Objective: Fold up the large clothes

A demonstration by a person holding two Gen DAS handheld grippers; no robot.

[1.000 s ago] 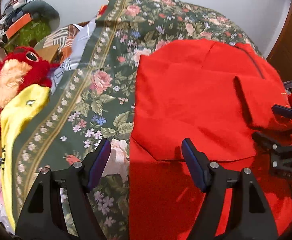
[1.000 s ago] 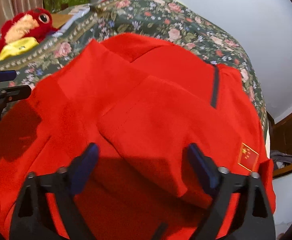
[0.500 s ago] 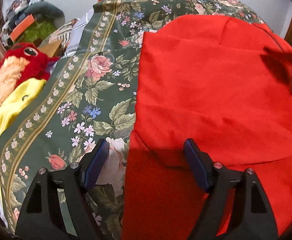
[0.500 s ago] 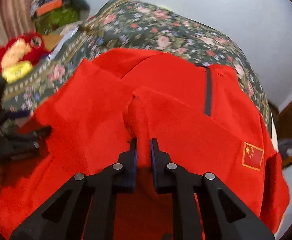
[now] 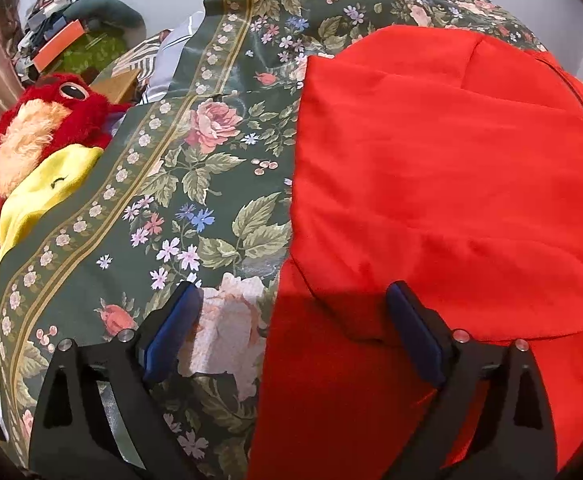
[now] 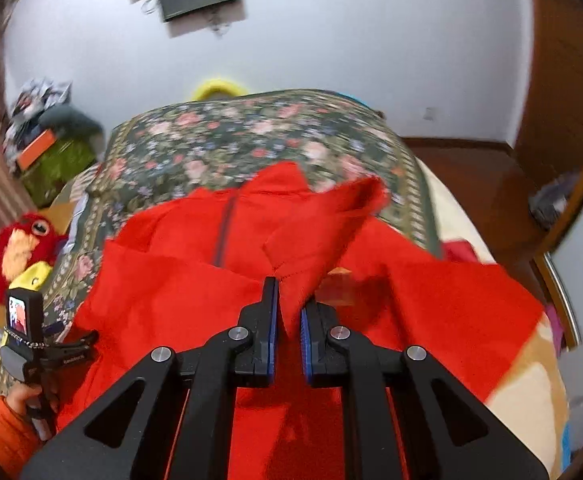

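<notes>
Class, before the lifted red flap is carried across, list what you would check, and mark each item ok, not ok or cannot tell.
1. Right gripper shut on the flap: ok, red cloth pinched between the pads.
2. Flap lifted off the garment: ok.
3. Left gripper free of cloth: ok, jaws opening, nothing between them.
4. Garment's left edge straight on the bedspread: ok.
5. Plush toy away from the garment: ok.
6. Fold landing area flat: cannot tell, partly hidden and blurred.
</notes>
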